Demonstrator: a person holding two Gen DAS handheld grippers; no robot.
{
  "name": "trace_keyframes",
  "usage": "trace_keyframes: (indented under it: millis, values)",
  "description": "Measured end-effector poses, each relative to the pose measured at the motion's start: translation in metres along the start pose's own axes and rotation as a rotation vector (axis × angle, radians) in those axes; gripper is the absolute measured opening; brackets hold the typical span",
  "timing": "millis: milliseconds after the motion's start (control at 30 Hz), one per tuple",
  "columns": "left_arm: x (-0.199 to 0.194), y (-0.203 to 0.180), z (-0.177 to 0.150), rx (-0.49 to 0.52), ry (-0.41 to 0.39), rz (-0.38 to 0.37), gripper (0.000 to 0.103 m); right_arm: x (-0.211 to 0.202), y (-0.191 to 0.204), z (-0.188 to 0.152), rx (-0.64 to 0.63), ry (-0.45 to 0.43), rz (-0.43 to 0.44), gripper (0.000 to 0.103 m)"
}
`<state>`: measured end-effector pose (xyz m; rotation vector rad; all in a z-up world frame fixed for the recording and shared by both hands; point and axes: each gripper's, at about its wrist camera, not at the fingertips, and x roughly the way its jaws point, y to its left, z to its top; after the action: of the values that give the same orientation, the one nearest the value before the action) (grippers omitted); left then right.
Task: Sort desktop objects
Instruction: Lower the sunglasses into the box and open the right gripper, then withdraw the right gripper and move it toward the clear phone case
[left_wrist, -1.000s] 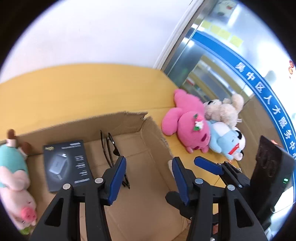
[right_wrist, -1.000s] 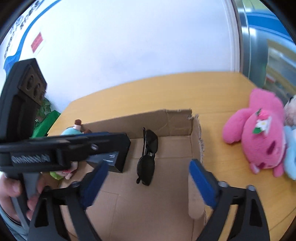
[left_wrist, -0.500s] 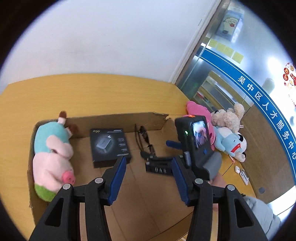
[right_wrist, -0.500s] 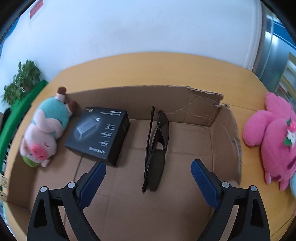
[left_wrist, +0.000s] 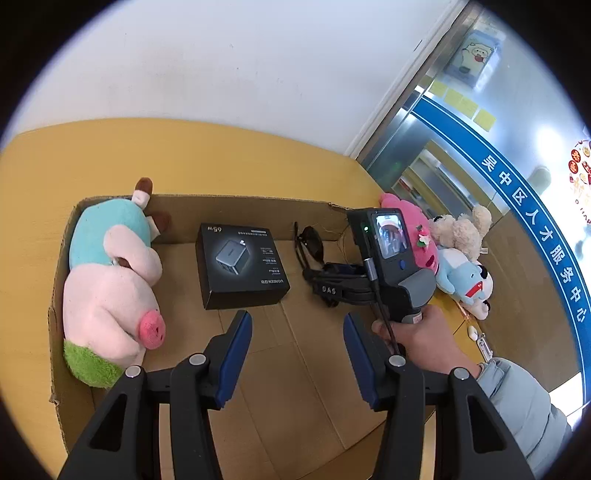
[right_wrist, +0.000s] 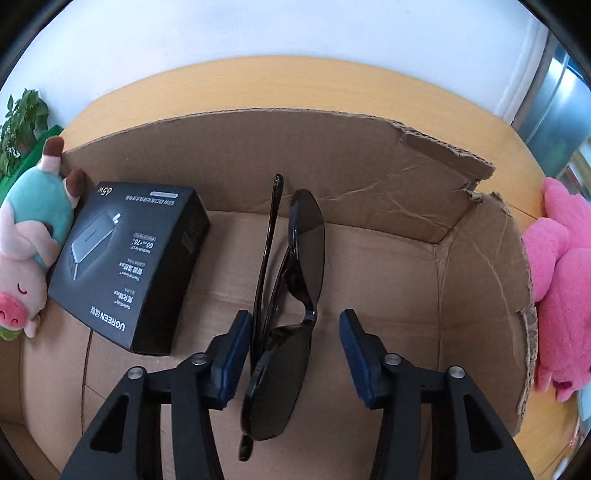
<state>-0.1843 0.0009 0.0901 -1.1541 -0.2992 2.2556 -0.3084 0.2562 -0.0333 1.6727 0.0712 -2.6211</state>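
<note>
**Ana:** Down into the box (right_wrist: 369, 177) went the right gripper (right_wrist: 295, 343) since a second ago; back then it hung above the rim with jaws spread wide, and the left gripper crossed its view. Now that view is clear of it.

**Ben:** And its jaws now?

**Ana:** Closing, about half as wide as before. The sunglasses (right_wrist: 291, 295) lie between the blue pads (right_wrist: 234, 354), folded, running straight away from the gripper. The left pad is just beside the frame's arm; whether it touches I cannot tell. The right pad stands clear of the lens.

**Ben:** So no grip yet?

**Ana:** None that shows. The glasses rest on the cardboard floor.

**Ben:** What else is near?

**Ana:** Left of the gripper, a black charger carton (right_wrist: 125, 266) lies flat, just beside the glasses. Farther left, a pig plush (right_wrist: 26, 240) leans at the box's end. Off to the right, outside the wall, a pink plush (right_wrist: 557, 273) sits on the table (right_wrist: 258, 81).

**Ben:** The left gripper (left_wrist: 297, 354)?

**Ana:** It has pulled back toward the near edge. Jaws part open, nothing between them, same gap as before. Ahead and to its right, a hand (left_wrist: 421, 339) holds the right gripper down over the glasses (left_wrist: 310, 243). The carton (left_wrist: 242, 264) sits ahead, the pig (left_wrist: 110, 280) to its left.
</note>
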Motion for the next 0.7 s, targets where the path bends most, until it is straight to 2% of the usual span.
trace_keyframes:
  millis: [33,233,400,467,533,600,700]
  values:
    - [0.001,0.001,-0.002,0.001,0.001,-0.005,0.051,-0.001,-0.002,-0.001,0.003,-0.004,-0.022,0.033]
    - [0.002,0.008,-0.009,-0.004,0.009,-0.008,0.051,0.000,-0.021,-0.008,0.074,-0.004,-0.032,0.033]
    - [-0.002,0.009,-0.012,-0.003,0.002,-0.004,0.051,0.002,-0.016,-0.010,0.081,-0.004,-0.036,0.034]
    - [-0.004,0.009,-0.013,-0.002,0.001,-0.001,0.051,-0.001,-0.010,-0.009,0.078,-0.009,-0.028,0.042]
    - [-0.005,0.009,-0.014,-0.001,0.001,0.002,0.051,-0.008,-0.006,-0.003,0.069,-0.027,-0.041,0.063]
    - [-0.005,0.010,-0.015,-0.003,0.000,0.006,0.051,-0.012,-0.002,0.003,0.051,-0.049,-0.055,0.070]
    - [-0.005,0.012,-0.017,-0.012,0.004,0.005,0.051,-0.010,0.001,0.015,0.015,-0.050,-0.076,0.070]
